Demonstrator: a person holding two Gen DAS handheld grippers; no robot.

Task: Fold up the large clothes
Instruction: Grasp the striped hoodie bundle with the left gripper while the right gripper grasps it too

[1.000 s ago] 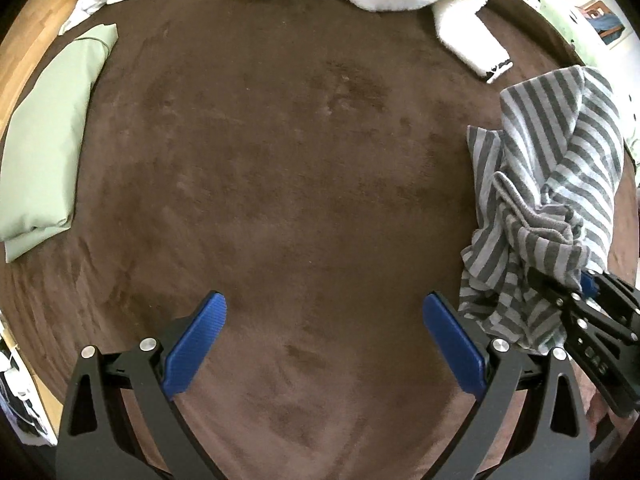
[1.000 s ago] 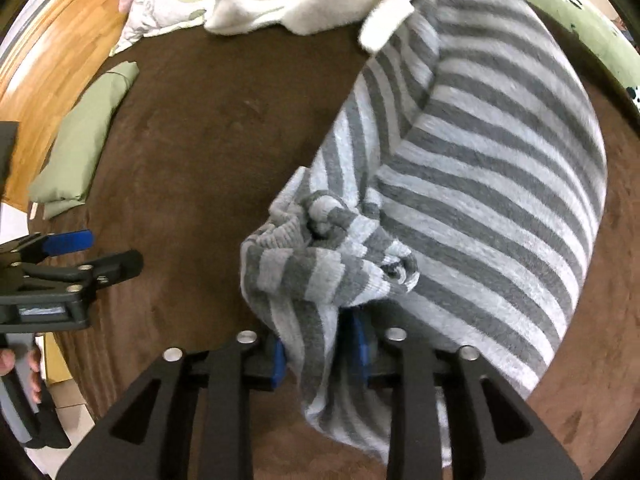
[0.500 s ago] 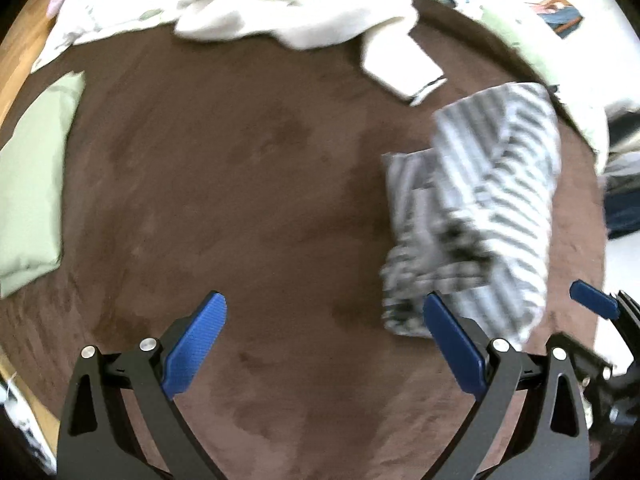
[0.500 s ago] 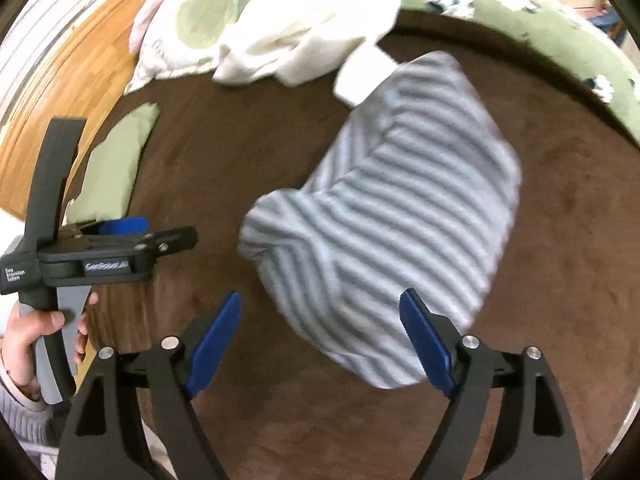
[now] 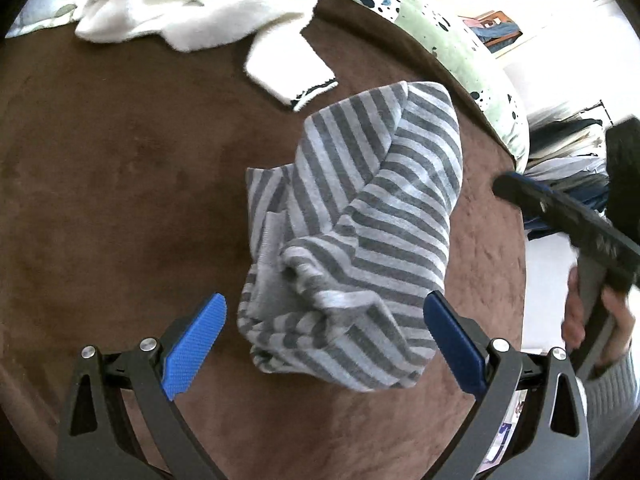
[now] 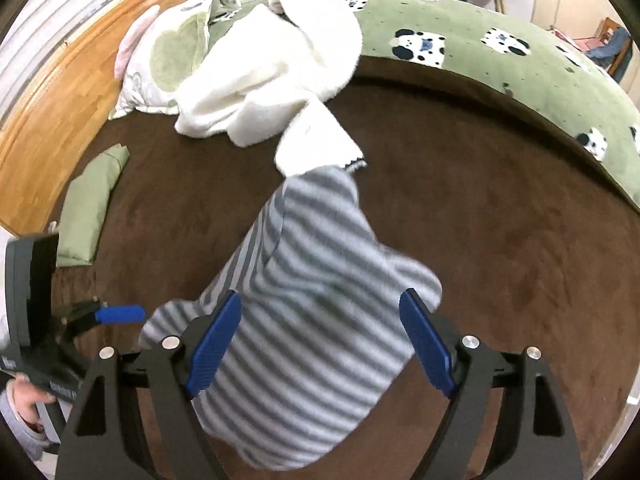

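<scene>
Both hand-held grippers (image 5: pixel 324 344) (image 6: pixel 320 344) gape above a brown blanket (image 5: pixel 120 180) bearing striped clothing (image 5: pixel 360 220).

grey-striped garment (image 5: pixel 360 216), brown blanket (image 5: pixel 120 184)

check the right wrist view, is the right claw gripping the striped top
No, the right claw stands wide open above the striped top, its blue pads clear of the cloth lying on the brown blanket.

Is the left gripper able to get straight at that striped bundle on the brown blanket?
Probably yes. The left gripper is open, pointing down at the striped bundle, which lies loose on the brown blanket. Nothing lies between them, and the right gripper is open too, gripping nothing.
</scene>
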